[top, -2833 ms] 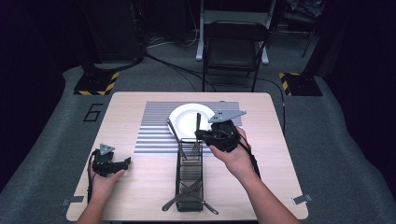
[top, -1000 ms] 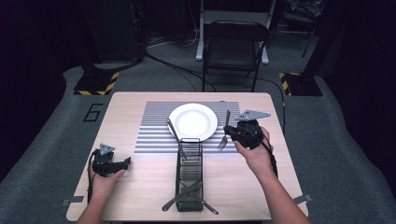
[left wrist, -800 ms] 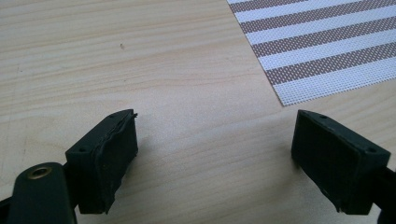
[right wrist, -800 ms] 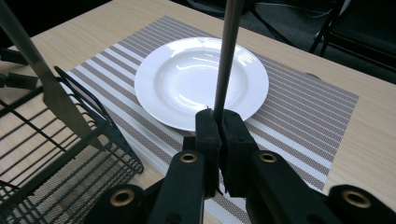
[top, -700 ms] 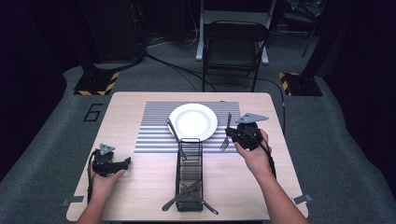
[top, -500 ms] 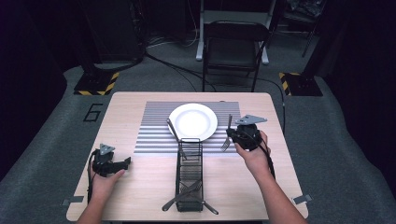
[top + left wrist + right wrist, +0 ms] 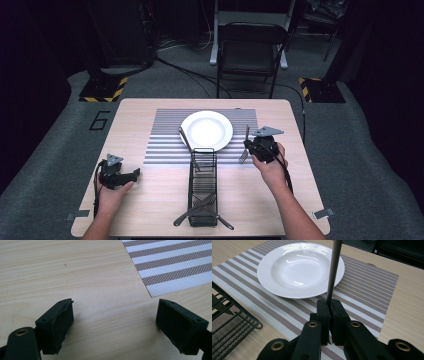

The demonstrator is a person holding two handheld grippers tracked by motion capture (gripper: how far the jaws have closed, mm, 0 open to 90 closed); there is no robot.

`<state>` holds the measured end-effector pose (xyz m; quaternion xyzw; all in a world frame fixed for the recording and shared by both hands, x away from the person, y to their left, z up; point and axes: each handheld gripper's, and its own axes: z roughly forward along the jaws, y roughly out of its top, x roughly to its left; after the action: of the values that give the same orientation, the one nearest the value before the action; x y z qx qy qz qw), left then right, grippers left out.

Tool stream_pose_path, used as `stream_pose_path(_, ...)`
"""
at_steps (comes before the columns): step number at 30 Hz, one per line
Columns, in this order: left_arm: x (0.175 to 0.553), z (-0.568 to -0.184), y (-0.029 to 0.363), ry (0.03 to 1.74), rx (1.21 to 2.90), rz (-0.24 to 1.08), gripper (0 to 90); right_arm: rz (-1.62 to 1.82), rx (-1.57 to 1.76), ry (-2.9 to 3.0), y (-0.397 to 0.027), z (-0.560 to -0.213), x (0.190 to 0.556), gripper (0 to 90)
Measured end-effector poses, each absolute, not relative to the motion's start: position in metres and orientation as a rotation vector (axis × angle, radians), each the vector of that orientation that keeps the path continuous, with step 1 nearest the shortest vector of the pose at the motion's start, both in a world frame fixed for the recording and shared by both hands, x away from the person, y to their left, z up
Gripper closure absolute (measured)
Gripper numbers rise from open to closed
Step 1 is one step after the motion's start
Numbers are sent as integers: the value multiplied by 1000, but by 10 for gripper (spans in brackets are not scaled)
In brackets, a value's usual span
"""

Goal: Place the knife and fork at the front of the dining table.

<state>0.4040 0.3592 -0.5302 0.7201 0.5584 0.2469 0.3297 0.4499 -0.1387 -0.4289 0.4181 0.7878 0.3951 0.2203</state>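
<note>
Fork (image 7: 245, 145) placement is under way at a wooden table (image 7: 150, 200), where a place setting is being laid from a black wire cutlery basket (image 7: 202, 187). The fork is seen clamped by its handle between the clenched jaws of the right gripper (image 7: 248, 146), tines hanging down towards the right edge of the striped placemat (image 7: 165, 142), just beside the white plate (image 7: 206, 130). In the right gripper view the handle rises as a grey shaft (image 7: 333, 270) from between the two black pads (image 7: 323, 312), with the plate lying beyond it. A knife (image 7: 187, 142) is already set along the plate's left side, its lower end touching the basket's top rim. More cutlery is left in the near end of the basket.

The left gripper (image 7: 131, 174) is rested on bare wood well apart from the mat, its jaws spread wide with nothing between them, as the left gripper view confirms.

For a clean finish, the fork is best lowered until the tines meet the mat, then laid flat parallel to the plate's rim without nudging it, and released only once the handle is fully supported. A drop from height could send it skidding off the mat.
</note>
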Motion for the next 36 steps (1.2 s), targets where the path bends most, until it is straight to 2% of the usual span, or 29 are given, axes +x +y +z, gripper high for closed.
stream_pose_path(17, 404, -530, 359, 1460, 1886, 647, 144, 1105, 1169, 2158, -138, -438, 457, 868)
stream_pose_path(36, 404, -530, 359, 1461, 1889, 644, 144, 1129, 1390, 2009, -137, -449, 477, 853)
